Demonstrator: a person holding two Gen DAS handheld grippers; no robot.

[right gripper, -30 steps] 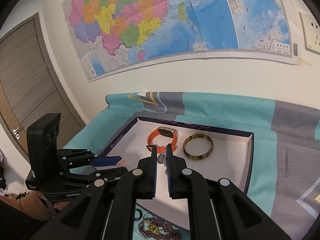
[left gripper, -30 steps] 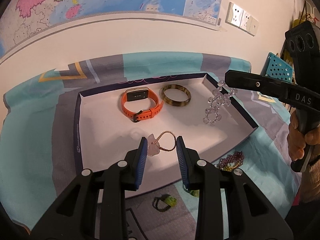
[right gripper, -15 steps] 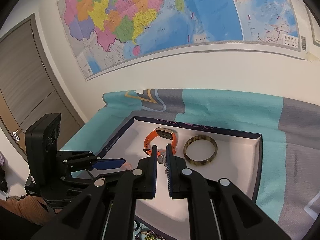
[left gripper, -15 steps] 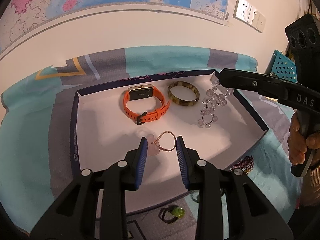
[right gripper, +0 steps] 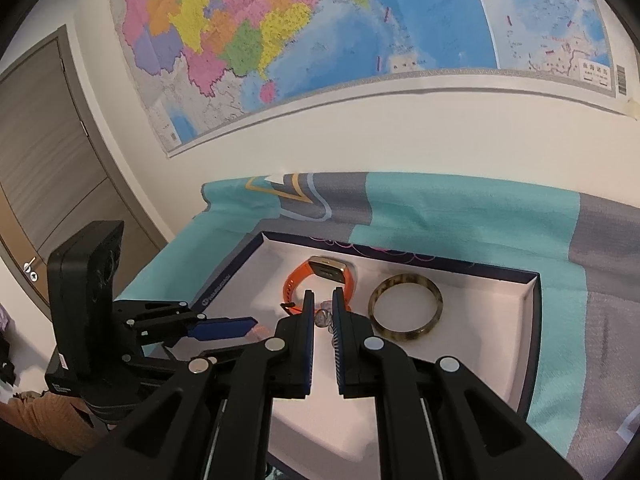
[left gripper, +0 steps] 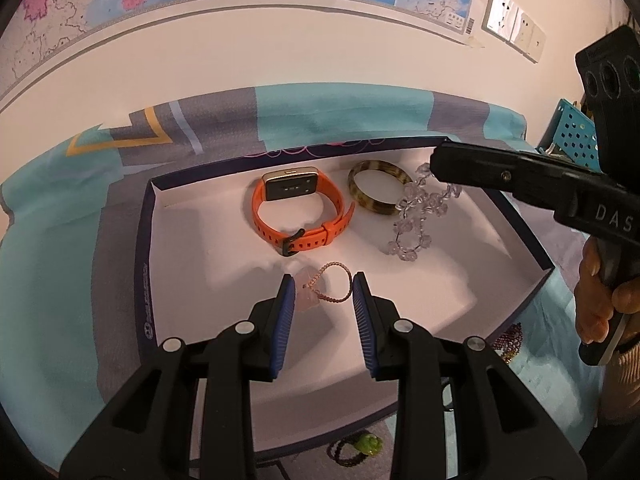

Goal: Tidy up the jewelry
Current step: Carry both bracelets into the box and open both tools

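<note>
A white tray with a dark blue rim holds an orange watch, a tortoiseshell bangle and a thin pink bead bracelet with a pale charm. My left gripper is open, its jaws on either side of the pink bracelet, just above the tray floor. My right gripper is shut on a clear crystal bead bracelet, which hangs from its tip over the tray's right part, beside the bangle; the lowest beads look close to the floor. The watch shows beyond the right fingertips.
The tray sits on a teal and grey cloth. In front of the tray lie a dark bead bracelet with a green charm and purple beads. A wall with a map is behind; a door is left.
My right gripper has carried the crystal bracelet left and lower over the tray, toward the bangle. My left gripper stays open around the pink bracelet.
</note>
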